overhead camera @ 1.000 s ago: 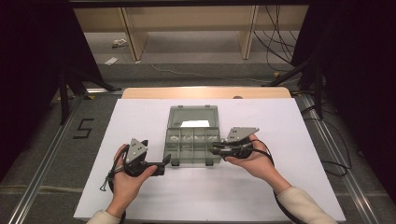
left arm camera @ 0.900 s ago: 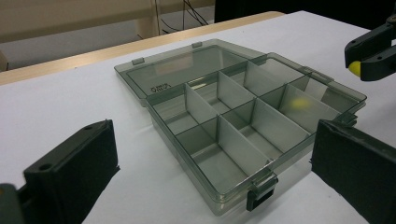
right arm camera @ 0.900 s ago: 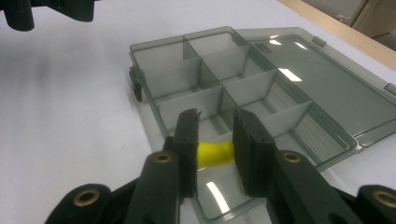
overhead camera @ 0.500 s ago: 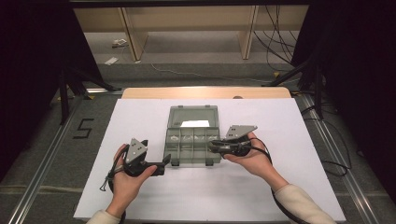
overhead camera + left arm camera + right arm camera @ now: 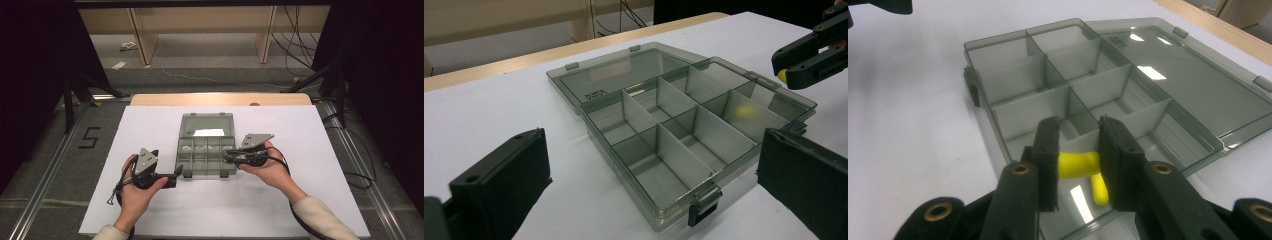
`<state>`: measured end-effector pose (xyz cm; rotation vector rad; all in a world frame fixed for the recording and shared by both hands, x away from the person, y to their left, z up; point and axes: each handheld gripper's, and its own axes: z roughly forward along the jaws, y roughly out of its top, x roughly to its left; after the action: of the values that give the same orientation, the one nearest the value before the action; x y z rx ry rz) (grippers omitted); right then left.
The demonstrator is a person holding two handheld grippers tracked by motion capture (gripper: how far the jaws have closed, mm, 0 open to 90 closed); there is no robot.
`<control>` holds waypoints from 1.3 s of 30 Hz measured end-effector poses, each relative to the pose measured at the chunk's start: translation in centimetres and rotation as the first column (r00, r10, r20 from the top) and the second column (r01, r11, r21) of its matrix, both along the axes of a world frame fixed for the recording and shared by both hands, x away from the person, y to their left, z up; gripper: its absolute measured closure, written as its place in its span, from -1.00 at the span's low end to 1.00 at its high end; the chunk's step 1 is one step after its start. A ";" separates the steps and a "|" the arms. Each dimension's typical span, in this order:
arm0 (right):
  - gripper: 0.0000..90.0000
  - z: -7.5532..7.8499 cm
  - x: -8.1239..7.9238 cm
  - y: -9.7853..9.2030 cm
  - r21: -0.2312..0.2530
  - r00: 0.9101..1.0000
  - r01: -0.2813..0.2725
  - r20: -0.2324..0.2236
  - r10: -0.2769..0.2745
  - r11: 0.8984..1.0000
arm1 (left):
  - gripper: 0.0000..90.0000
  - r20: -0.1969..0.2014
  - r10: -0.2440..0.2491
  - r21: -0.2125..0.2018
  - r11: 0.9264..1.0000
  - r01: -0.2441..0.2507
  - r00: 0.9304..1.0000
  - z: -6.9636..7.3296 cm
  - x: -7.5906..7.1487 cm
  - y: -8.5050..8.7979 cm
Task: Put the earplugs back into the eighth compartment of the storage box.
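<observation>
An open, clear grey compartment box (image 5: 186, 161) (image 5: 624, 107) (image 5: 1018, 117) lies mid-table, its lid (image 5: 207, 122) folded back flat. My right gripper (image 5: 227, 156) (image 5: 1075, 150) hangs over the box's near right compartment, shut on a small yellow foam piece (image 5: 1075, 164). The left gripper view also shows that right gripper (image 5: 781, 75) at the top right. A second yellow piece (image 5: 1100, 192) (image 5: 746, 111) lies in the compartment below it. My left gripper (image 5: 175, 176) (image 5: 654, 145) rests by the box's front left corner, open, with nothing gripped.
White paper (image 5: 150, 125) covers the table, with a wooden edge (image 5: 220, 99) at the far side. Two latches (image 5: 701, 210) stick out from the box's front wall. Cables trail from both grippers. Dark stands and shelving lie beyond the table.
My right gripper has edged a little to the left over the box, still holding the yellow piece. The left gripper has stayed put.
</observation>
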<state>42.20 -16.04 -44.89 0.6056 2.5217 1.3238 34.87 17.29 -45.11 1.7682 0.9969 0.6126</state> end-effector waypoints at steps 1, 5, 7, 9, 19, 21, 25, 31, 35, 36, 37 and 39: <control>0.58 0.0 0.0 0.0 -0.003 1.000 0.001 -0.002 -0.001 1.000 | -0.99 -0.001 -0.001 0.000 1.000 0.001 1.000 0.0 0.0 0.0; 0.56 -0.3 0.2 0.1 -0.005 1.000 0.007 -0.007 -0.007 1.000 | -0.99 -0.002 -0.001 0.000 1.000 0.001 1.000 0.0 0.0 0.0; 0.56 -0.3 0.3 0.1 -0.005 1.000 0.009 -0.006 -0.009 1.000 | -0.99 -0.002 -0.001 -0.001 1.000 0.001 1.000 0.0 0.0 0.0; 0.55 -0.4 0.3 0.2 -0.003 1.000 0.012 -0.009 -0.012 1.000 | -0.99 -0.001 -0.001 0.000 1.000 0.001 1.000 0.0 0.0 0.0; 0.30 -0.3 0.3 0.1 0.006 1.000 0.024 -0.015 -0.023 1.000 | -0.99 -0.002 0.000 0.000 1.000 0.000 1.000 0.0 0.0 0.0; 0.22 -0.2 0.3 0.1 0.014 0.999 0.030 -0.014 -0.029 0.999 | -0.99 -0.002 0.000 0.001 1.000 0.000 1.000 0.0 0.0 0.0; 0.09 -0.1 0.4 -0.1 0.026 0.999 0.050 -0.008 -0.050 0.998 | -0.99 -0.003 0.000 0.000 1.000 0.000 1.000 -0.1 0.0 0.0; -0.13 0.2 0.3 -0.7 0.058 0.995 0.098 0.018 -0.099 0.993 | -0.99 -0.002 -0.001 0.000 1.000 0.001 1.000 -0.1 0.0 0.0; -0.22 0.3 0.4 -1.3 0.094 0.990 0.136 0.015 -0.138 0.986 | -0.99 -0.002 -0.003 -0.001 1.000 0.003 1.000 -0.1 0.0 0.0; -0.23 0.3 0.4 -1.5 0.102 0.989 0.145 0.014 -0.147 0.984 | -0.99 -0.002 -0.004 -0.001 1.000 0.004 1.000 -0.1 0.0 0.0; -0.23 0.3 0.5 -1.6 0.103 0.988 0.150 0.014 -0.152 0.983 | -0.99 -0.002 -0.004 0.000 1.000 0.004 1.000 -0.1 0.0 0.0; -0.26 0.4 0.5 -1.9 0.108 0.986 0.165 0.018 -0.168 0.980 | -0.99 -0.001 -0.005 0.000 1.000 0.005 1.000 -0.1 0.0 0.0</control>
<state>42.75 -17.92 -44.50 0.7959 2.3325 1.4013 34.83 17.29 -45.21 1.7704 0.9928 0.6084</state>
